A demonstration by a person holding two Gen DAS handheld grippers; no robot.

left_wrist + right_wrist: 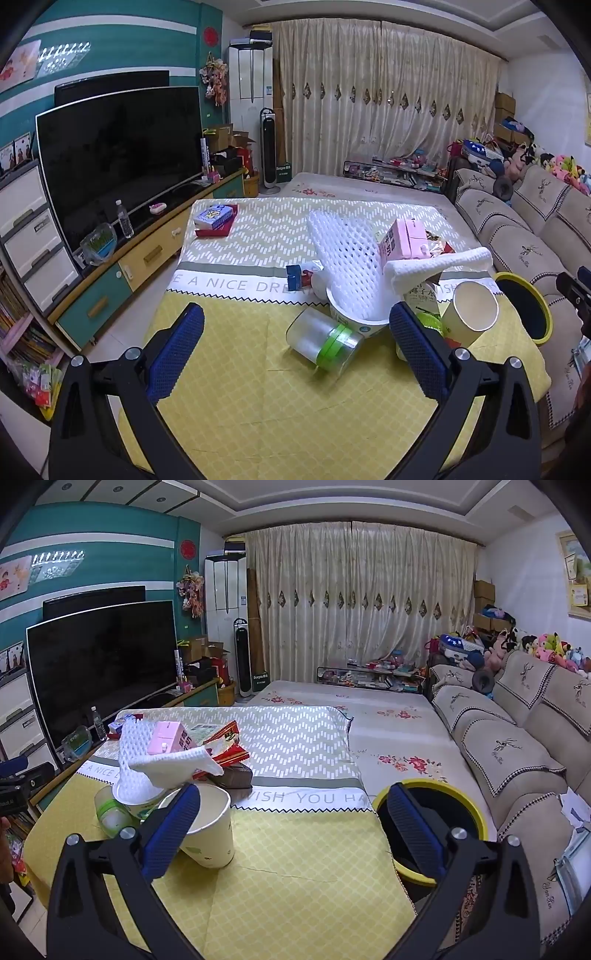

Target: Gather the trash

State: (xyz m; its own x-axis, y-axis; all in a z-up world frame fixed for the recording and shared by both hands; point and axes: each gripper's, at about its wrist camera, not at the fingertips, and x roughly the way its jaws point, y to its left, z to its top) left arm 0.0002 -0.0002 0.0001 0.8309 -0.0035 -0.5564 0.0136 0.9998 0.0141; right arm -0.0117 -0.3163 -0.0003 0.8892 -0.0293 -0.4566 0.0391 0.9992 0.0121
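Left gripper [296, 334] level above trash pile, right gripper [293, 812] likewise, jaws wide, empty

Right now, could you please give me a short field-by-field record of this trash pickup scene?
surface: yellow patterned cloth over a low table
trash pile: clear jar with green lid lying on its side, paper cup, white bowl holding white foam netting, pink carton, red snack wrapper
bin: yellow-rimmed black bin, beside the table's right edge
left hand-held gripper: open, holding nothing
right hand-held gripper: open, holding nothing
progress: no item grasped yet
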